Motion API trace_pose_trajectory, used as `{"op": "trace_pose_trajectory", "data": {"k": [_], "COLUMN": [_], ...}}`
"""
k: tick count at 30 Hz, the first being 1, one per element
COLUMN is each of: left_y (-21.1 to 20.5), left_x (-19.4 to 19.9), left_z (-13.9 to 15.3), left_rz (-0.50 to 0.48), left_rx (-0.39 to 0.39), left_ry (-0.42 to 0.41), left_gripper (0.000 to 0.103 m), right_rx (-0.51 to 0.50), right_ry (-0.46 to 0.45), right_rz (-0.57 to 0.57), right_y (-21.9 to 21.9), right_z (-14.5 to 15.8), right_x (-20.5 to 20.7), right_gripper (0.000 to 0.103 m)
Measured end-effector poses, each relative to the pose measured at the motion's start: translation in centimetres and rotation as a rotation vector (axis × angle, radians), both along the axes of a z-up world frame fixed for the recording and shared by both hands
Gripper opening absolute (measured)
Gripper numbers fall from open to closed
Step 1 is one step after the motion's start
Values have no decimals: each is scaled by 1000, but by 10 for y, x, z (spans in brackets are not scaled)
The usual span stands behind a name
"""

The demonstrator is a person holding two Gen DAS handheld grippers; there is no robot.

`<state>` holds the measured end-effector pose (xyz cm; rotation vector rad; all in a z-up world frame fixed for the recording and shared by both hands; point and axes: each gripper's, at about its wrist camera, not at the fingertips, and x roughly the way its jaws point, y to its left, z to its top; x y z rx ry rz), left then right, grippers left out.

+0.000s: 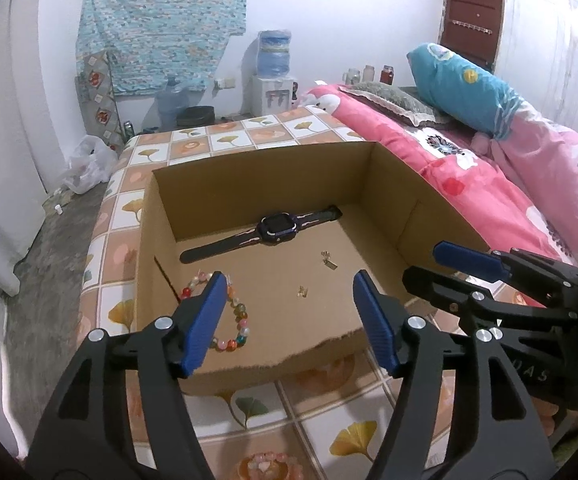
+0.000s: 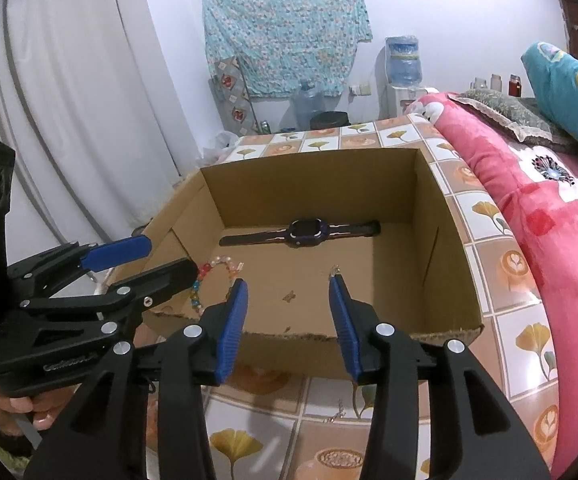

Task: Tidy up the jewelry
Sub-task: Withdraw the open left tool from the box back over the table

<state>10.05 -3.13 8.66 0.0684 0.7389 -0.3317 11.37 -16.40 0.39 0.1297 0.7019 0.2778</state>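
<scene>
An open cardboard box (image 1: 269, 176) (image 2: 309, 184) stands on the bed. A dark purple watch (image 1: 271, 229) (image 2: 307, 232) lies flat along its back wall. A bracelet of coloured beads (image 1: 241, 320) (image 2: 221, 262) rests at the front left of the floor, partly behind my left finger. Two tiny gold earrings (image 1: 329, 260) (image 2: 289, 296) lie on the floor further right. My left gripper (image 1: 289, 280) (image 2: 171, 256) hangs open over the box's front left, with nothing between its blue pads. Beside it my right gripper (image 2: 289, 284) (image 1: 425, 262) is open over the front edge, also empty.
The bed sheet (image 1: 289, 408) has a tile pattern of leaves and cups. A pink quilt (image 1: 469, 168) and a blue pillow (image 1: 461, 84) lie to the right of the box. A water dispenser (image 1: 273, 80) stands by the far wall. A hand (image 2: 17, 408) holds the left gripper's handle.
</scene>
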Motion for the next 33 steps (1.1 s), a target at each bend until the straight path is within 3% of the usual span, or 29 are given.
{"op": "trace_pose_trajectory", "data": {"k": [17,33], "left_y": [17,18], "left_x": [-44,-73], "left_z": [-15,-66], "left_rz": [28,57], "left_rx": [-38,-37], "left_ry": [39,166], "left_gripper": [81,84], "right_rx": [-11,-90], "right_ry": [24,231], "right_rz": [-14,-20], "right_y": [5,9], "right_z": [-9,-67], "right_x": [-39,-64], "right_gripper": [56,64]}}
